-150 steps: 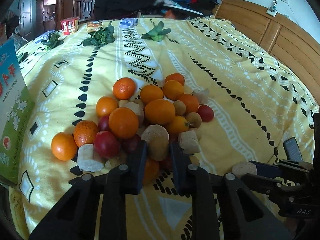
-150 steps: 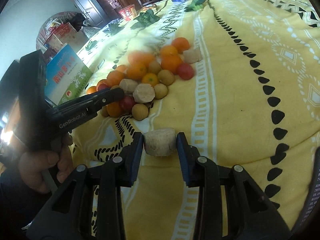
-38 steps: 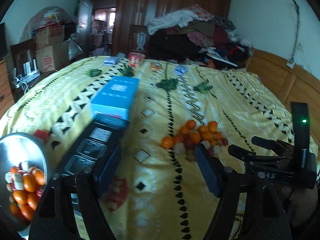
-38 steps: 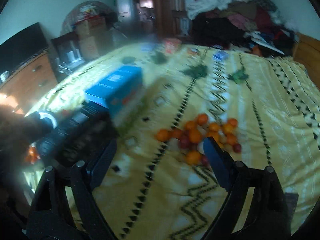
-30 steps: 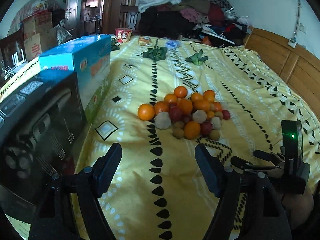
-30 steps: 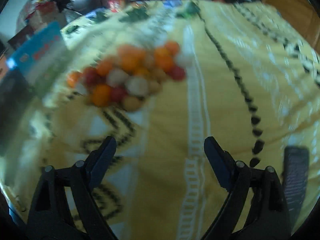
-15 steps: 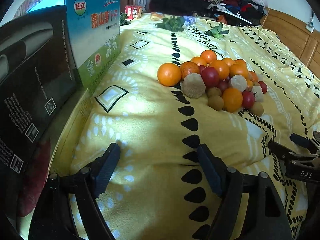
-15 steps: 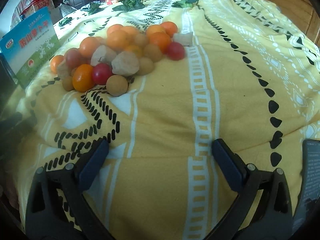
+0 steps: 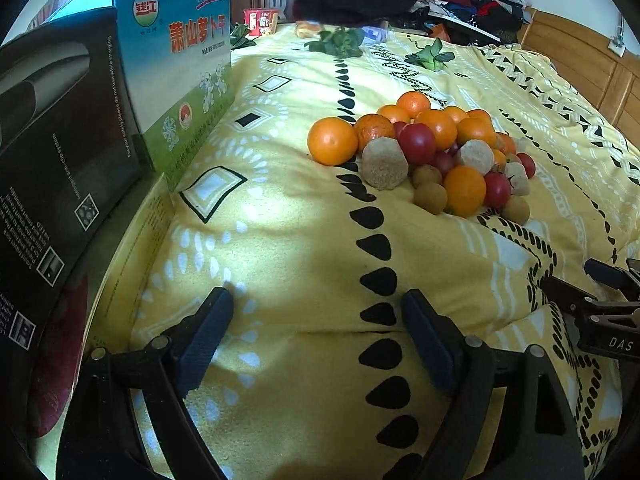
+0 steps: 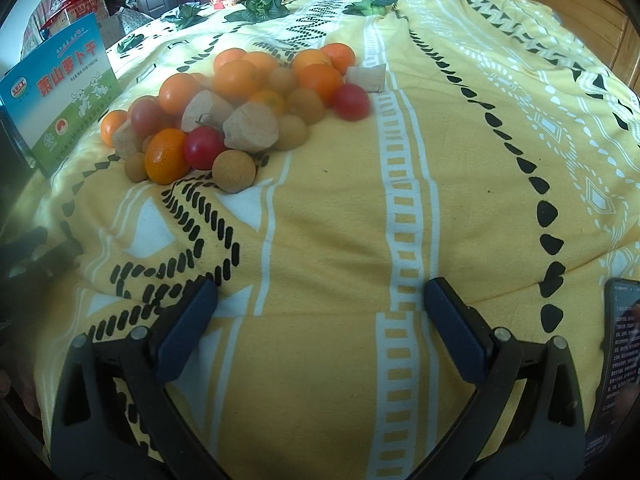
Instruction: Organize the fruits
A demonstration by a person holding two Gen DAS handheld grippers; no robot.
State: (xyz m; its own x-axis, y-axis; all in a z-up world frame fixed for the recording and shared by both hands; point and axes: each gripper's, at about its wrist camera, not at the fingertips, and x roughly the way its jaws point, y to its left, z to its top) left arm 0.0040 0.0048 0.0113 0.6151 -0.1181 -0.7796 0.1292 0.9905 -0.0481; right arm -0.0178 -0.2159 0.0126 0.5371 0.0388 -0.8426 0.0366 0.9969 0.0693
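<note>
From the left wrist camera, the left gripper (image 9: 316, 320) hangs low over the yellow patterned bedspread (image 9: 280, 240), its jaws opening with nothing but cloth between them, which suggests it is being readied to take a fruit. The task's thing, a heap of oranges, red tomatoes, small brown round fruits and beige cut chunks (image 9: 432, 156), lies ahead and to the right, well apart from the fingertips, bunched together on the soft cover, likely because the cloth sags and keeps the pieces from rolling. A blue and green printed carton (image 9: 180, 60) stands upright at the left beside a black printed box (image 9: 52, 160); the black box is cut off by the frame edge and its lower end sits in shadow. At the right edge a black part of the right gripper (image 9: 600, 312) juts in, only partly seen. From the right wrist camera, the right gripper (image 10: 320, 312) holds its jaws at their widest over bare bedspread, empty, with the same heap up and to the left, well apart from it. A dark smartphone with a lit screen (image 10: 618, 360) lies at the lower right, clipped by the frame, its text too small to read. The left edge is dark and hazy; what is there cannot be made out. No bowl or tray for sorted fruit shows in either view.
</note>
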